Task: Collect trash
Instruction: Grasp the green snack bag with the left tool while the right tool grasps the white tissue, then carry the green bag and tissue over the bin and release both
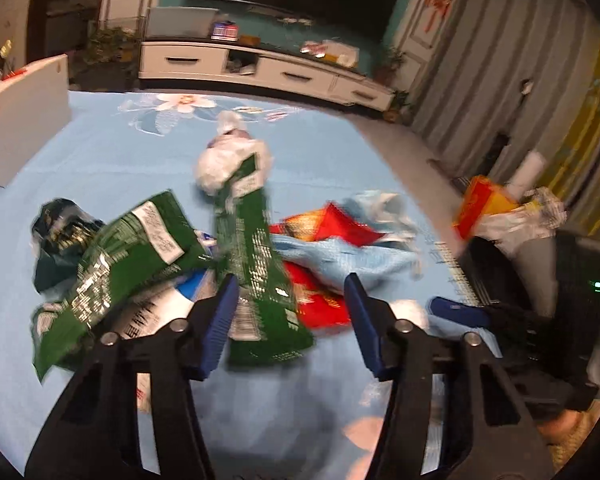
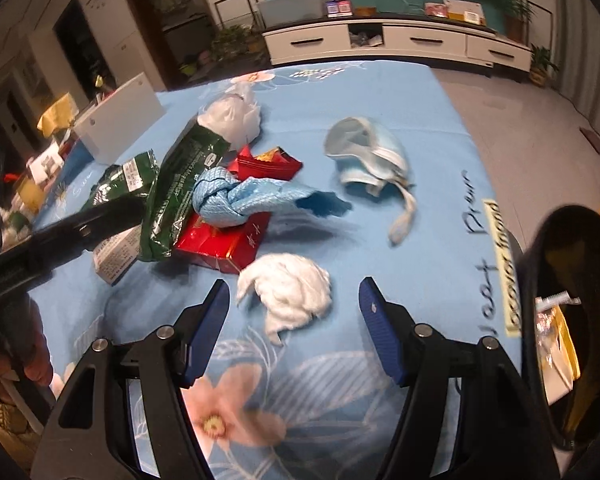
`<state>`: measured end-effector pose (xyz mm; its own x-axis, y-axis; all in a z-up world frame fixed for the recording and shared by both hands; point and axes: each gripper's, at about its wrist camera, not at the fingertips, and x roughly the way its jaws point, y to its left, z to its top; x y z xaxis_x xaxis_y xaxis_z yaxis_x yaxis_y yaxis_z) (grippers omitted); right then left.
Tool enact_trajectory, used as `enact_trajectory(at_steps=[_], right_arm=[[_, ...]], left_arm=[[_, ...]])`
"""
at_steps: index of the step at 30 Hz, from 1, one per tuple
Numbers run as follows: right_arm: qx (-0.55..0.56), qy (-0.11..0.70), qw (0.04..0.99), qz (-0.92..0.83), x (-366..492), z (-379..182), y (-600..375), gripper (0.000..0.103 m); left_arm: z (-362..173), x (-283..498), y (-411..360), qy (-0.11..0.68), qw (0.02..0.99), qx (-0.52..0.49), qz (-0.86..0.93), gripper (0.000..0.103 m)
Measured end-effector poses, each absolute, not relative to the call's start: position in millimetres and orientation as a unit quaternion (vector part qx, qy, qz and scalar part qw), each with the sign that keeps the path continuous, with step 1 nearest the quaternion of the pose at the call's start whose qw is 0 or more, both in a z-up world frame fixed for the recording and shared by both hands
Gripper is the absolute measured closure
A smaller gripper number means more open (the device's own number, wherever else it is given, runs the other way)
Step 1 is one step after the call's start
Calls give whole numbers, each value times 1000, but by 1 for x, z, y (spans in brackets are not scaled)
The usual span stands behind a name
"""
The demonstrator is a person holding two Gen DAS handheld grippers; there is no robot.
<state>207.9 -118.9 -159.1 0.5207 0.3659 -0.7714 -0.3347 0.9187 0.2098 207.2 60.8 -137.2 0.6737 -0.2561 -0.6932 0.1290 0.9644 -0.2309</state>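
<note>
Both wrist views look steeply down and forward across the blue cloth [image 2: 380,92] toward the far edge and the TV cabinet [image 2: 396,40]. The left view sits close over the green wrapper [image 1: 256,264]; the right view over the white wad [image 2: 288,288]. Both share the trash pile.

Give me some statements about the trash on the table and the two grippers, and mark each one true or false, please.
1. The right gripper stands open near a white tissue wad. True.
2. The blue cloth lies on the red packet. True.
3. The face mask is inside the trash bin. False: it lies on the tablecloth.
4. The left gripper holds a glass bottle. False: a green wrapper is between its jaws.
</note>
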Motion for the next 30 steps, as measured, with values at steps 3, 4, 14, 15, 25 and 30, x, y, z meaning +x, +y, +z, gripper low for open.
enact_trajectory(at_steps=[3,4,14,15,25,30], right_arm=[[7,447,871,205,212,-163,-112,37],[3,447,871,205,214,-164,-110,37],[3,451,869,203,216,-173,-111,72],[5,450,869,205,215,-174,-112,75],[89,422,875,218,177,-149,-153,77],[129,385,893,197,144,-125,-195,77]], left_arm=[[-143,214,58,396,911,-65,-92,60],[-145,217,58,400,910,-65,-90,67],[-147,212,69,402,906,-95,-97,87],[-144,209,70,400,904,-105,-103,87],[-96,159,104,366,885,-218,-186,87],[-70,137,104,357,875,-245,-217,87]])
